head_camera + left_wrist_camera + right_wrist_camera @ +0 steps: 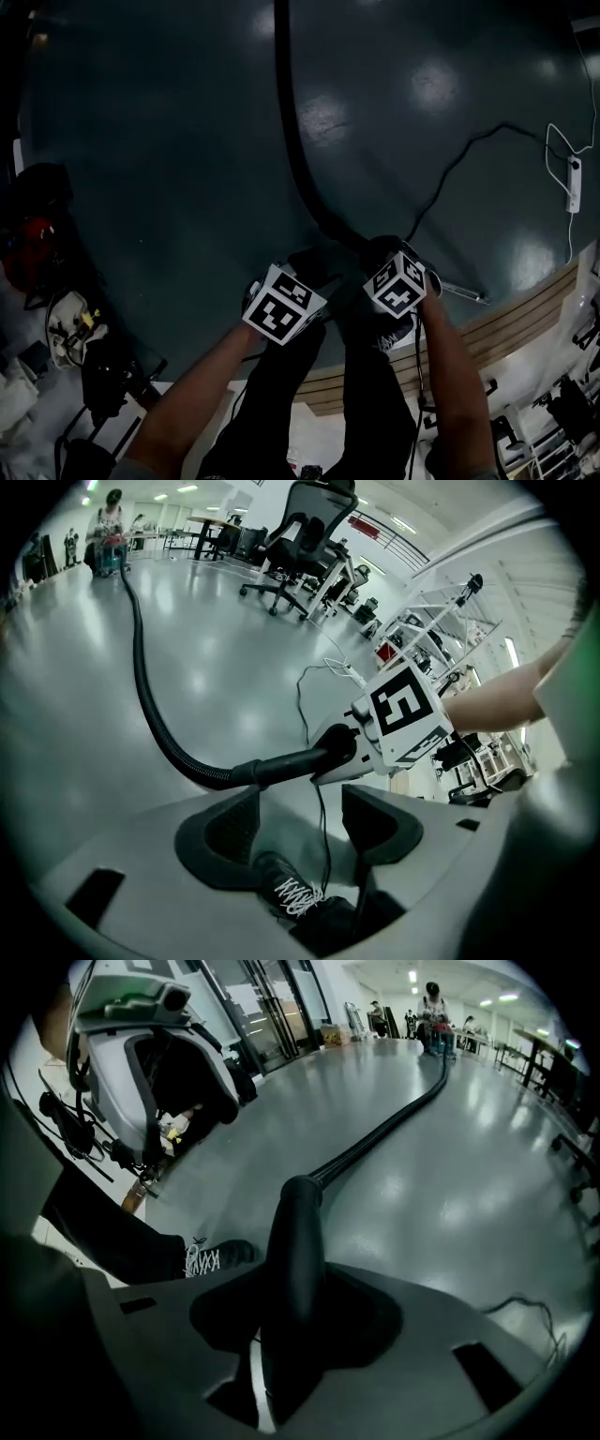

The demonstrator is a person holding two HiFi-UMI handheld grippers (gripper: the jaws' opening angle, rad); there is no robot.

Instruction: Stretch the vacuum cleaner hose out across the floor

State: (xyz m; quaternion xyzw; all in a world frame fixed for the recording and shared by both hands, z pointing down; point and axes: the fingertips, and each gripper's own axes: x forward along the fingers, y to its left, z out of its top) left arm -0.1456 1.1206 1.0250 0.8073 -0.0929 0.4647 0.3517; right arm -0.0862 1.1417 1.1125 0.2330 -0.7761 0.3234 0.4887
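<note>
**Hose nearly stretched, its end in your right gripper**

Head view: the hose (292, 141) runs almost straight across the floor (169, 187) to your right gripper (382, 255).
Left gripper view: your left gripper (300, 810) is released, with its jaws apart above your shoe (291, 892).
Right gripper view: the jaws are clenched on the hose's rigid end. What's left looks like laying that end down.

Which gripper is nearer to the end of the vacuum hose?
Right. The right gripper is shut on the hose end; the left gripper is open beside it, holding nothing.
</note>
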